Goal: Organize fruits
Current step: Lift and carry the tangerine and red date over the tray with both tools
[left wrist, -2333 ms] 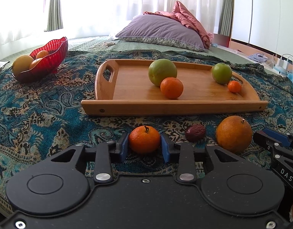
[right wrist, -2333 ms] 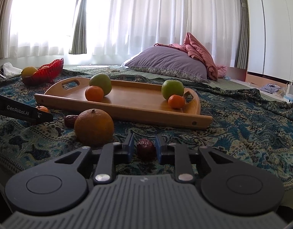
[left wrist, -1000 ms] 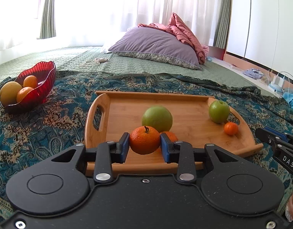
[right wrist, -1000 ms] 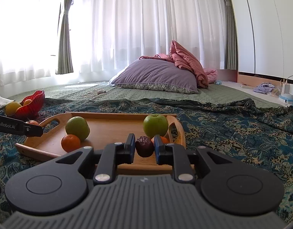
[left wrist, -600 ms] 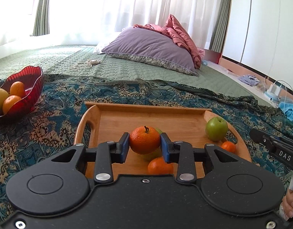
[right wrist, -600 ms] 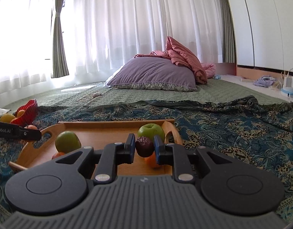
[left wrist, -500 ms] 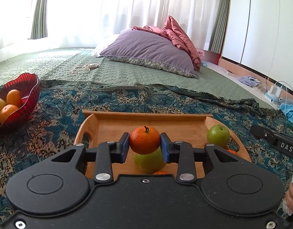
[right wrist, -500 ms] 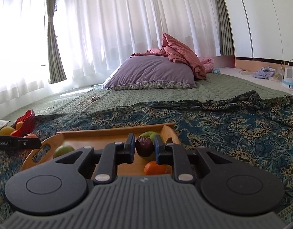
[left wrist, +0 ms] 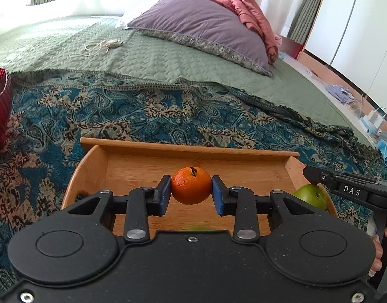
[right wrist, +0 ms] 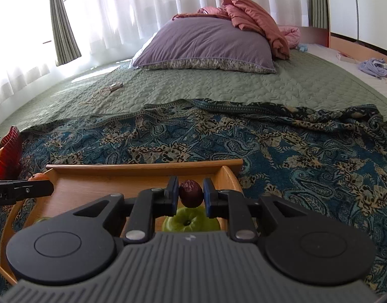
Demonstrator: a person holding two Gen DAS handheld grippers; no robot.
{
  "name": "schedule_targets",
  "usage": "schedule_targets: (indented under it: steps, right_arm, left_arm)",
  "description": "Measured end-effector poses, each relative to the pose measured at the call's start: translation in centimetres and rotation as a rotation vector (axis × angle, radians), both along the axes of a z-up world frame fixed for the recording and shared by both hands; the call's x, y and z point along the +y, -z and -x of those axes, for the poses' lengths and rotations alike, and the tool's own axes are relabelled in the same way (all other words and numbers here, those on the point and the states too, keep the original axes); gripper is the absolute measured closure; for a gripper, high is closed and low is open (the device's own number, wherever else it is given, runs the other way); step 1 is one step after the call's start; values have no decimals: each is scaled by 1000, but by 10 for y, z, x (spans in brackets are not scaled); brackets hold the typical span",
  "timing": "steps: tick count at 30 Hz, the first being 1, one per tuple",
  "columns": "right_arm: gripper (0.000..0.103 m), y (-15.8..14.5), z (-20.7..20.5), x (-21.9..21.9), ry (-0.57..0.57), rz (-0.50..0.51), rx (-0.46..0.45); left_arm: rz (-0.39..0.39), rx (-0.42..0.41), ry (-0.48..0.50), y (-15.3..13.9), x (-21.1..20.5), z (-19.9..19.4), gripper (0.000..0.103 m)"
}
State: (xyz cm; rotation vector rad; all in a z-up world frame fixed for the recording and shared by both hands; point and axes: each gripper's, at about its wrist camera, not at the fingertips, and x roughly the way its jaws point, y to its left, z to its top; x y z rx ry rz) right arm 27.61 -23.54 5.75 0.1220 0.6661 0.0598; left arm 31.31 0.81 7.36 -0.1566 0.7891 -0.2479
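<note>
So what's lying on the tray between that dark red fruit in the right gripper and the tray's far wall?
In the right wrist view, only bare wood shows between the dark red fruit and the tray's far wall.

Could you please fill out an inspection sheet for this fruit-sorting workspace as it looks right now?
Surface: patterned teal blanket over a green quilt.
Job's things: wooden tray; green apple on it; red bowl at left.
Clutter: cord bundle on the quilt.
Grippers: left gripper clamps a mandarin; right gripper clamps a dark red fruit, both above the tray.
Cables: white cable at far right.
Surroundings: purple pillow, curtains.
</note>
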Motion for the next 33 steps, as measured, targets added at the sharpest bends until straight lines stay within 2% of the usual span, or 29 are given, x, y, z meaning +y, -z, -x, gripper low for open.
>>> schedule_targets:
  steps: [4,10,16,33]
  right_arm:
    - [79,12,-23,7,-15,31,69]
    - [79,24,-39,21,-35,97,118]
    - [79,28,-44,22,-15,127,126]
    - [79,32,-47,17,4,117,138]
  left_arm:
    - [-19,48,-6,13,-6,-16,71]
    - [-45,87,-10,23,-11,-27,71]
    - [-77,108,-10,28,-12,-30,71]
    - [-85,122,-3,37,-13,-26,71]
